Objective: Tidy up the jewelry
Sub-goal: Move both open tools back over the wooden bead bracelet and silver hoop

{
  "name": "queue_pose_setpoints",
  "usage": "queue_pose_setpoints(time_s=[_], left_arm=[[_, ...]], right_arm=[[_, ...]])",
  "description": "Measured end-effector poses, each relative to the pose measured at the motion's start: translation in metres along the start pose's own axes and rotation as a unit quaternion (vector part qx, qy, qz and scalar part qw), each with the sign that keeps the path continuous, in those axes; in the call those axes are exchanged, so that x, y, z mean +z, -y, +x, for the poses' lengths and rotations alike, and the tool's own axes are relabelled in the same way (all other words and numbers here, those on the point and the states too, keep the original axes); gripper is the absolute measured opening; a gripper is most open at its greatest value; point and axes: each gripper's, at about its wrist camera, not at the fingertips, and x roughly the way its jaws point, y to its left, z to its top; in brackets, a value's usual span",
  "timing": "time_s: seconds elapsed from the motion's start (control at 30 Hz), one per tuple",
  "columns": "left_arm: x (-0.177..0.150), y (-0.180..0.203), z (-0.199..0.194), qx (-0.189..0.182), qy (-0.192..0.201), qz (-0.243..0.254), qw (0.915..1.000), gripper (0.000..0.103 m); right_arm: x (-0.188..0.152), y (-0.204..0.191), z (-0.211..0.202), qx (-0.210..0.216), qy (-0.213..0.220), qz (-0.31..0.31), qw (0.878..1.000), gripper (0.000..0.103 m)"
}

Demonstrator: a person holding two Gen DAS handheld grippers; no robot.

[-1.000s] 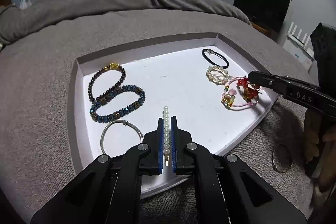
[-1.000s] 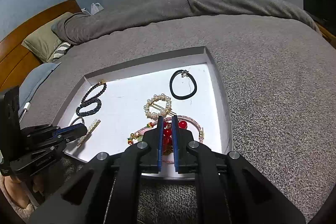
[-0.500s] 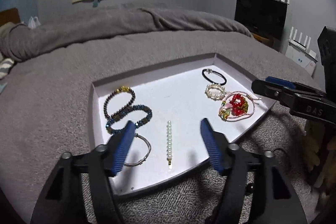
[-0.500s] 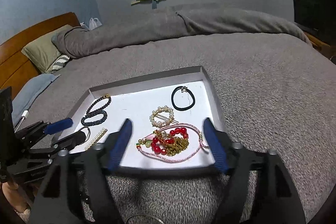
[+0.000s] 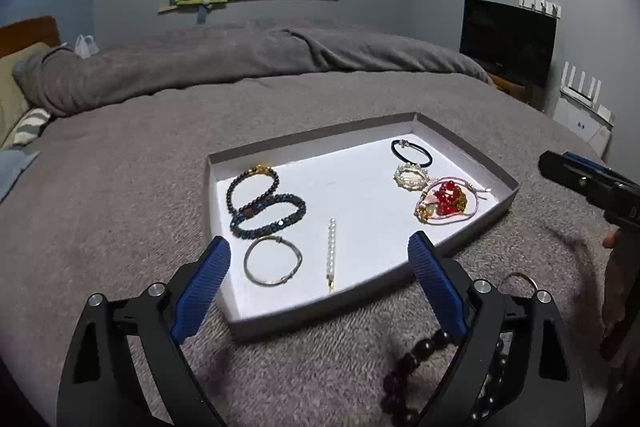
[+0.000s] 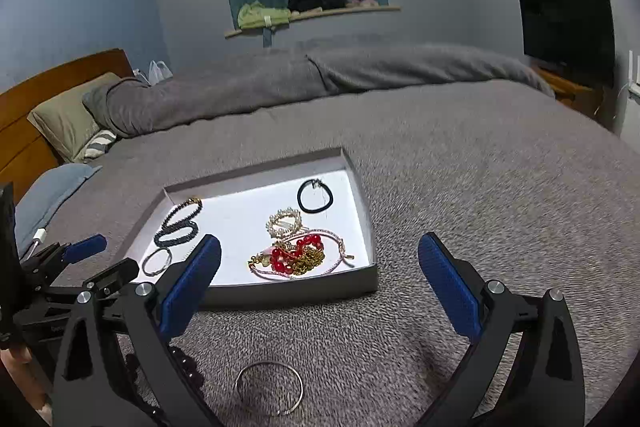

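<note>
The left hand-held gripper point(image 5: 319, 267) is wide, its jaws just opened, with nothing held. The pearl strand point(image 5: 331, 251) lies flat in the low middle of the white tray point(image 5: 496, 163), beside a silver bangle point(image 5: 273, 261). The right hand-held gripper point(image 6: 320, 263) is wide too, just opened, empty. The red bead bracelet point(image 6: 298, 255) lies in the tray's lower right corner. The tray sits on the grey bed point(image 6: 480, 167). A thin ring point(image 6: 269, 388) lies on the bed below the tray.
</note>
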Motion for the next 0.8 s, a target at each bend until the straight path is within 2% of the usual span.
queue_pose_setpoints(time_s=[0.13,0.37,0.8], left_arm=[[-0.005,-0.004,-0.014,0.02,0.002,-0.006,0.9998,0.092],[-0.012,-0.008,-0.04,0.041,0.009,-0.047,0.998,0.095],[-0.043,0.009,-0.068,0.07,0.006,-0.051,0.9962,0.095]], right_arm=[[0.0,-0.003,-0.02,-0.004,0.015,-0.018,1.0,0.097],[-0.009,0.001,-0.049,-0.011,0.025,-0.055,0.998,0.097],[-0.037,0.015,-0.075,0.011,0.016,-0.065,0.998,0.097]])
